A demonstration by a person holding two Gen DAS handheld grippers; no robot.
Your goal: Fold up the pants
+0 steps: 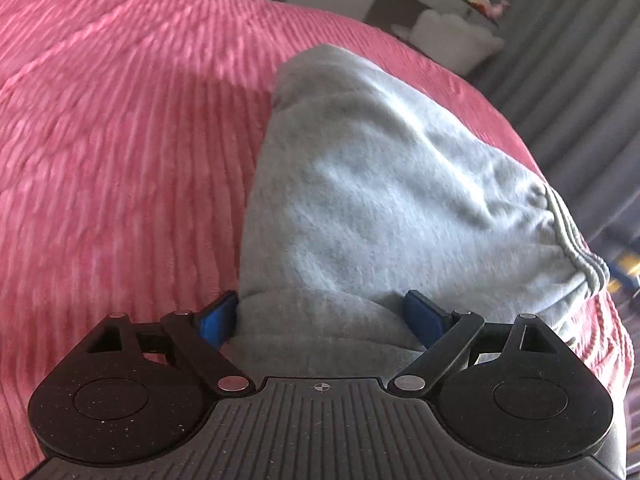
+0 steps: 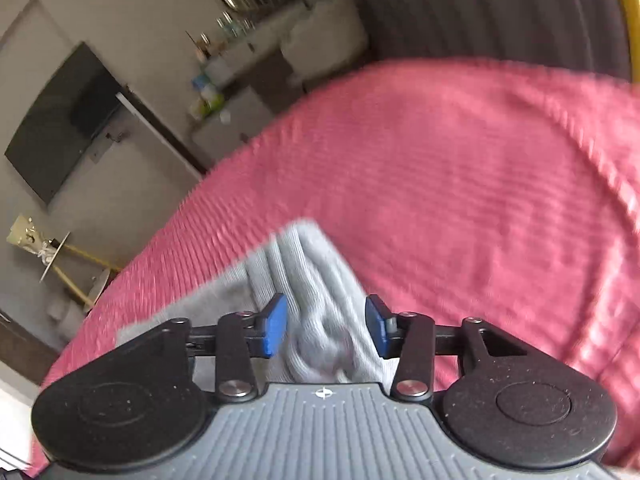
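Grey sweatpants (image 1: pixel 380 184) lie on a pink ribbed bedspread (image 1: pixel 120 140). In the left wrist view they stretch away from me, with the ribbed waistband (image 1: pixel 572 232) at the right. My left gripper (image 1: pixel 322 316) is open wide, and a bunched fold of the grey cloth sits between its blue pads (image 1: pixel 216 320). In the right wrist view, ribbed grey cloth of the pants (image 2: pixel 316 280) lies between the blue pads (image 2: pixel 274 324) of my right gripper (image 2: pixel 326 326), which is open with the pads apart from the cloth.
The pink bedspread (image 2: pixel 480 184) fills both views. Beyond the bed stand a white dresser with small items (image 2: pixel 240 72), a dark wall screen (image 2: pixel 64 120), grey curtains (image 1: pixel 580 60) and a white chair (image 1: pixel 452 36).
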